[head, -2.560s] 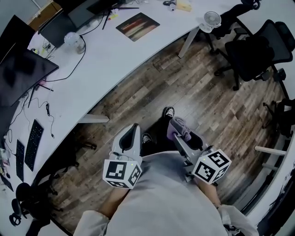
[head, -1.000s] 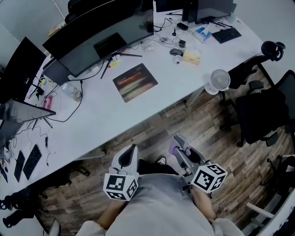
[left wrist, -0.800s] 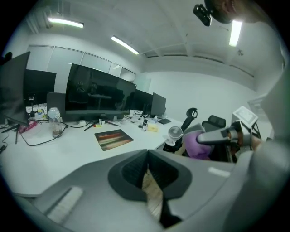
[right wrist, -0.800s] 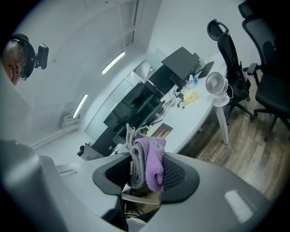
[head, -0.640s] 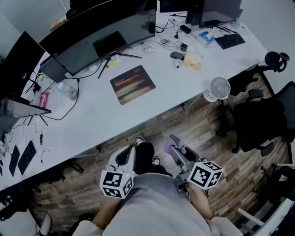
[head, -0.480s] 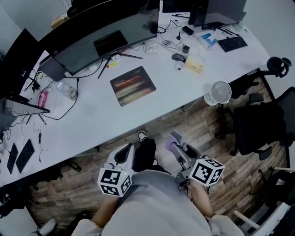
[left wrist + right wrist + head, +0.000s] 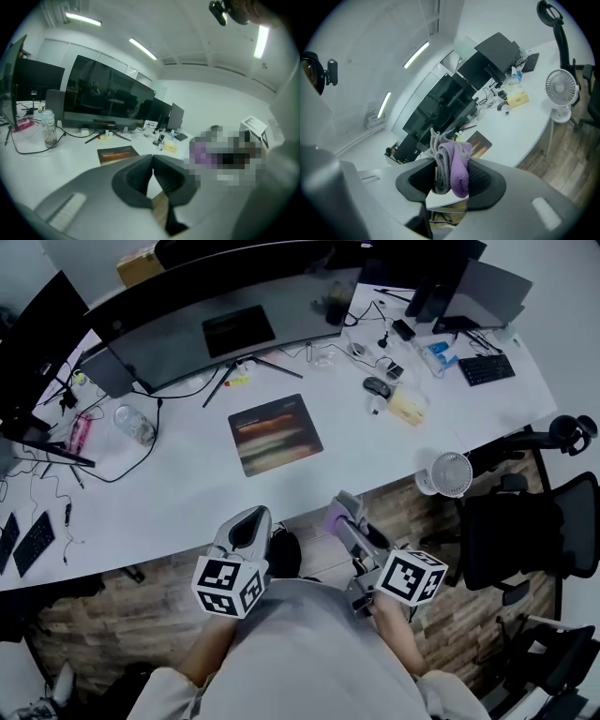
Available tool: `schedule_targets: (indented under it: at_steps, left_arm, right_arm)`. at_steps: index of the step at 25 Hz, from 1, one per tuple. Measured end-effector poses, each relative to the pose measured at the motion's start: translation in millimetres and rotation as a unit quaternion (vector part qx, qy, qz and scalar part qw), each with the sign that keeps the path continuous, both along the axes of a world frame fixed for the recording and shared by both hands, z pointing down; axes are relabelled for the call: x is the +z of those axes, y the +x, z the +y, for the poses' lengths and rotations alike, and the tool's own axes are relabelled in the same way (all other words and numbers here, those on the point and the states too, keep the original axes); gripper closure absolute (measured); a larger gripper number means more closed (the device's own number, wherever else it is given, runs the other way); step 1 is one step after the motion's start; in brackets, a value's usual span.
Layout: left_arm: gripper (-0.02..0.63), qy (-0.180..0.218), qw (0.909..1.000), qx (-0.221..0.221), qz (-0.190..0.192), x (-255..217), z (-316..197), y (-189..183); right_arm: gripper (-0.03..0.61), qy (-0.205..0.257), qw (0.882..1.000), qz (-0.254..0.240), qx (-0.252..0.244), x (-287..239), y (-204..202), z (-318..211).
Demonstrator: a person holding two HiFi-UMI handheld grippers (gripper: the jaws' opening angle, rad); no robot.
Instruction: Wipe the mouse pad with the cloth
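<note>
While right hand-held gripper (image 7: 451, 177) clamps it, cloth (image 7: 454, 159) protrudes.

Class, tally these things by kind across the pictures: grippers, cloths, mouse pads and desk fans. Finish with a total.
grippers: 2 (left gripper, jaws together on nothing; right gripper, jaws closed on the cloth)
cloth: 1
mouse pad: 1
desk fan: 1
total: 5
</note>
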State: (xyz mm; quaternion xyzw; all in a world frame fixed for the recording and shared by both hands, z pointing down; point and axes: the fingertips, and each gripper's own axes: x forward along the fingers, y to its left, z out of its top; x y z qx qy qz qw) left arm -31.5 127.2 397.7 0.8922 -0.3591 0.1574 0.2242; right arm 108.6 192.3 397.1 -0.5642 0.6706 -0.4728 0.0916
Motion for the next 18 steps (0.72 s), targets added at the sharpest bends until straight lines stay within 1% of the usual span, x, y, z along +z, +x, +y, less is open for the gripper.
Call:
schedule_targets:
  at_steps: [4,6,9,11,14,18]
  left_arm:
    - [0.614,-0.009,0.9997,-0.023,-0.005,13,-32,-5]
    - [0.614,-0.015,0.9991,-0.040,0.000,15,-49,-10]
    - [0.614,-0.022,0.9962,-0.081,0.023,13,-78,-23]
    - [0.614,-0.025,0.9945,-0.097,0.030,15,-95,-29]
    - [0.614,-0.031,0.9932,-0.108,0.029,22,-112,-36]
    - [0.614,-0.038,0.9908,-0.130,0.012,36,-130,-46]
  right_arm:
    - [0.417,-0.001,1.000,0.000,-0.016,-2,-1,-42]
    - [0.417,-0.004,0.999,0.014,-0.033,-2,-5,-64]
    - [0.417,-0.008,0.996,0.054,-0.077,0,-20,-96]
    - [0.417,-0.009,0.992,0.064,-0.106,2,-34,-116]
    - [0.417,-0.011,0.989,0.069,-0.130,6,-47,-142]
    - [0.419,-0.008,0.986,0.063,-0.153,3,-59,-173]
